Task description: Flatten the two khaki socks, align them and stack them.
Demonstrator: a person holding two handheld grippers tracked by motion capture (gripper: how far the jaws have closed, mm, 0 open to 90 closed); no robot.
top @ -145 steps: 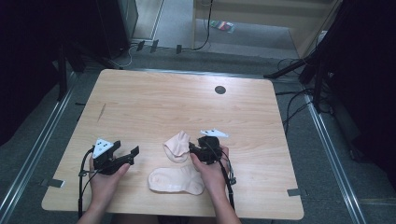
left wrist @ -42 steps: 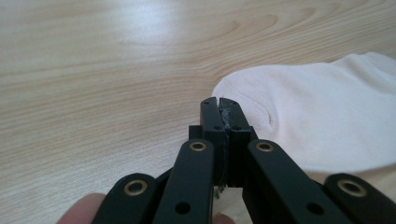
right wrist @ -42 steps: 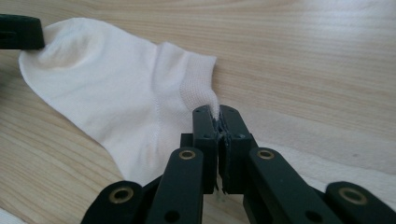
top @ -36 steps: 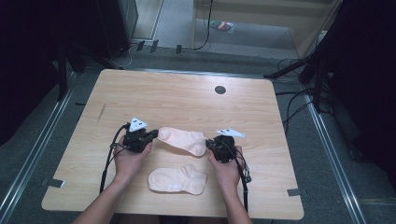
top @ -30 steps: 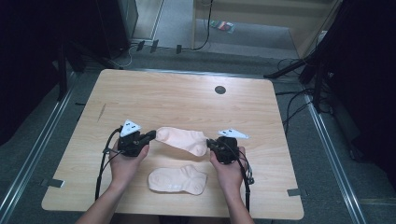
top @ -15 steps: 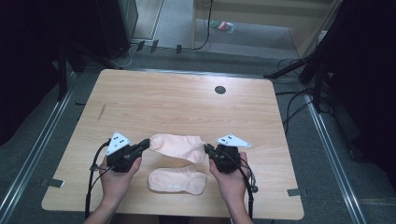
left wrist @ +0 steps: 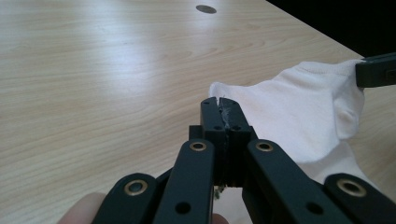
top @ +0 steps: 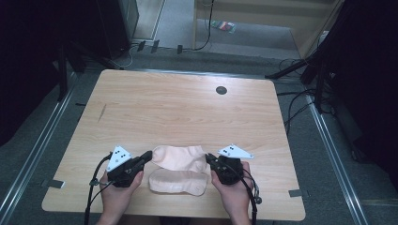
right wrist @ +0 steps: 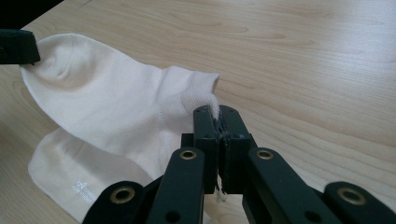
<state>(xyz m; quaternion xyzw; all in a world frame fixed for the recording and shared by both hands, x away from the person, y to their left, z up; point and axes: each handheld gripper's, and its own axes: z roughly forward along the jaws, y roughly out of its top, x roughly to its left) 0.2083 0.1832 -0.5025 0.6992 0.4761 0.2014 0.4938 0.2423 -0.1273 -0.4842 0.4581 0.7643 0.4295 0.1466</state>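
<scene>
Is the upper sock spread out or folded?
Spread out: the upper sock is stretched flat between the left gripper and right gripper.

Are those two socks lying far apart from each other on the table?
No: in the high view the upper sock, stretched between the left gripper and right gripper, hangs right above the lower sock, their edges overlapping.

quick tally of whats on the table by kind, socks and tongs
socks: 2, the upper sock stretched between both tongs and the lower sock lying flat on the table
tongs: 2, the left tongs and the right tongs, each shut on one end of the upper sock
total: 4
</scene>
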